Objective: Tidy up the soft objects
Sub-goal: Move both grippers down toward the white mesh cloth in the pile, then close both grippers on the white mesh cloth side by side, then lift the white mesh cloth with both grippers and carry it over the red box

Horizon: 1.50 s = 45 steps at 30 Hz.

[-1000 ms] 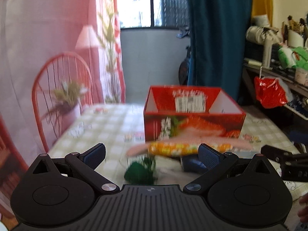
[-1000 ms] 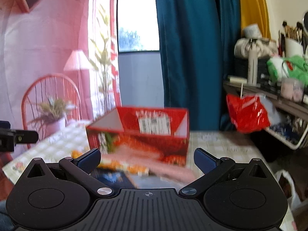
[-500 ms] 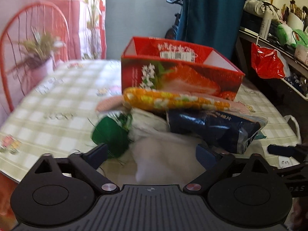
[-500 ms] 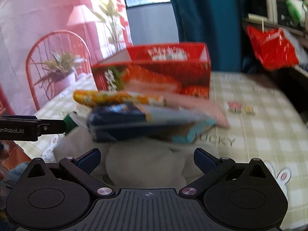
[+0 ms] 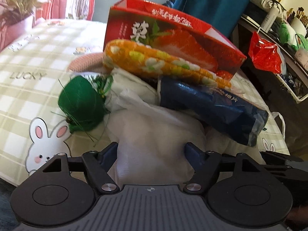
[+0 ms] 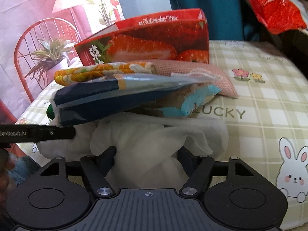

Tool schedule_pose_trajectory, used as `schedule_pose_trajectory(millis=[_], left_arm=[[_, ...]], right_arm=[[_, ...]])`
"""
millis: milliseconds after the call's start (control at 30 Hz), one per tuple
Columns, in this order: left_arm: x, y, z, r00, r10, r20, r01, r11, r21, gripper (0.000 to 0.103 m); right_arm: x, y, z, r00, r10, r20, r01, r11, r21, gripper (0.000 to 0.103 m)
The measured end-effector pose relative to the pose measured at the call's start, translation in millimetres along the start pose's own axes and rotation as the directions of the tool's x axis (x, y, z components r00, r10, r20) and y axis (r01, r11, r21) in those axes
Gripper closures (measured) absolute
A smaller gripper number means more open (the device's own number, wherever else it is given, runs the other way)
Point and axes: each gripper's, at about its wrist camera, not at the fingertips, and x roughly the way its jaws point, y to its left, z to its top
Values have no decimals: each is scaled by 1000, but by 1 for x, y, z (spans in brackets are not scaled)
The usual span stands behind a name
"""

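A pile of soft things lies on the checked tablecloth [image 5: 28,88] in front of a red strawberry box [image 5: 173,38]. At the bottom is a white cloth [image 5: 152,134], which also shows in the right wrist view [image 6: 150,144]. On it lie a dark blue packet [image 5: 211,104], an orange flowered cloth roll [image 5: 154,61], a green net bag [image 5: 80,104] and a pink knitted piece [image 6: 182,69]. My left gripper [image 5: 152,152] is open with its fingers on either side of the white cloth. My right gripper [image 6: 148,154] is open around the same cloth from the other side.
A red wire chair [image 6: 44,30] and a potted plant [image 6: 50,55] stand at the table's far left. A shelf with a red plastic bag [image 5: 265,55] and clutter is on the right. A teal curtain [image 5: 211,0] hangs behind the box.
Both grippers have dropped down and moved in toward the pile. Their open fingers now straddle the white cloth, which fills the space between them.
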Motion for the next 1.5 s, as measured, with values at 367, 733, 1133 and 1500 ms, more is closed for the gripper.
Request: schedule_pose_trajectory(millis=[367,733,1133,1500], left_arm=[[24,4,-2,999,-43,-13,43,999,32,27],[12,-13,1,996,-85,-1,85,992,95,77],[-20,-17,-1,996,-72,56,66,991,113,80],[-71,-29,-7,981,-73,180,43,986,163,80]], right_arm=[[14,2,0,1000,16,-20,-17,999,-45,61],[12,6,3,999,41,-33,-43,997,-66,77],[-16,19,8,997,78,27,-75,992,-106,82],[-57,40,9,988,93,124,-72,984,-166,82]])
